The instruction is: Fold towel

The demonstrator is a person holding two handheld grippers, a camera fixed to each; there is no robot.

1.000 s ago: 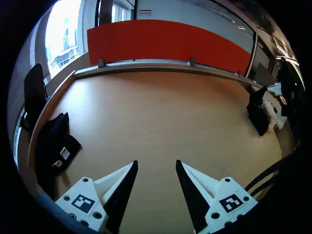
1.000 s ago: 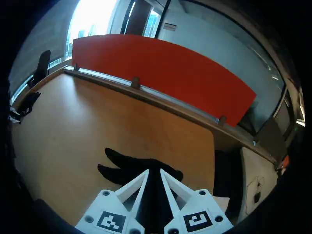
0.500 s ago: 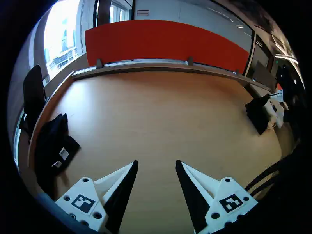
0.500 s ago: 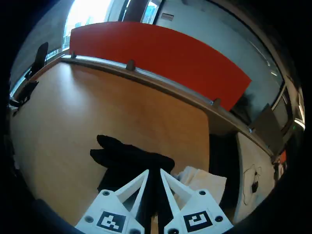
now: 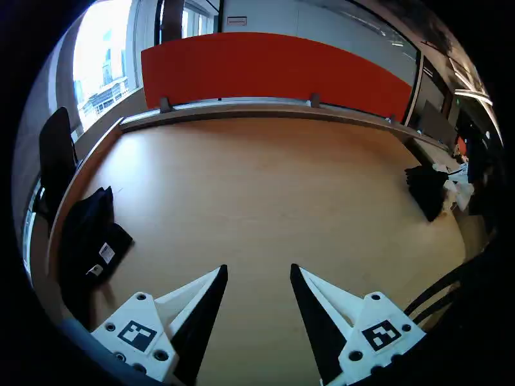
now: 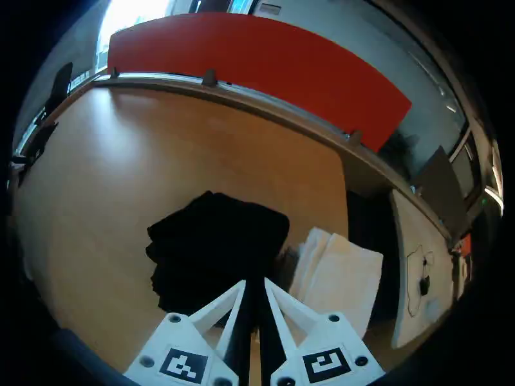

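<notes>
right tongs (image 6: 255,281) pinched narrow on the black towel (image 6: 212,251) near the counter (image 6: 129,161) edge; left tongs (image 5: 257,267) gape wide (empty). best dragged to open wood and spread flat first.

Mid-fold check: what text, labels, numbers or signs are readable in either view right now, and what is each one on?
No text can be read.
Wall sign above the red screen: too small to read.
White tags on the black cloth: too small to read.
Square markers on the left gripper: black-and-white patterns, no words.
</notes>
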